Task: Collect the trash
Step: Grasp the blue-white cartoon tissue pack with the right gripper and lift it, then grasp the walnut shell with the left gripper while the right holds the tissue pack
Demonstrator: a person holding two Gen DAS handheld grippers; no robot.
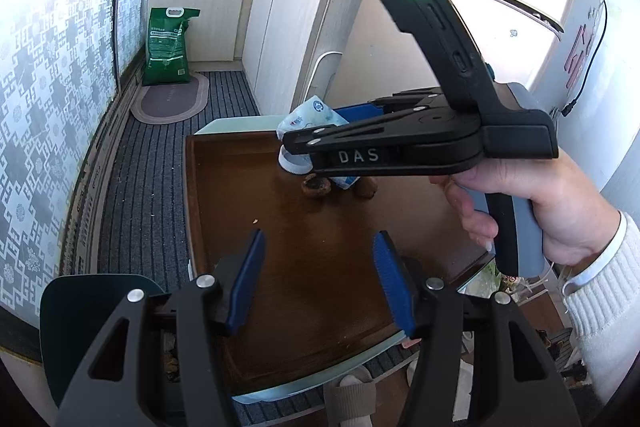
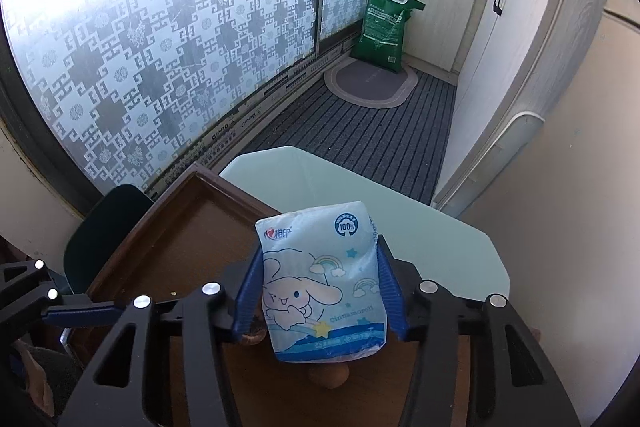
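Observation:
A pale blue tissue pack (image 2: 320, 287) printed with a cartoon dog stands upright between the blue pads of my right gripper (image 2: 320, 251), which is shut on its sides. In the left wrist view a hand holds that right gripper (image 1: 308, 131) over the far part of a brown wooden tray (image 1: 240, 187), with the pack (image 1: 312, 113) showing above and below its fingers. Under it lie a white round piece (image 1: 292, 166) and two brown shell-like scraps (image 1: 316, 187). My left gripper (image 1: 319, 239) hangs open over the near part of the tray with nothing between its fingers.
The tray rests on a pale green table (image 2: 400, 219). A dark chair (image 1: 92, 307) stands at its left. Further off are a green sack (image 1: 168, 47), an oval mat (image 1: 172, 99), white cabinets (image 1: 280, 27), a patterned glass door (image 2: 140, 47) and striped carpet (image 1: 152, 167).

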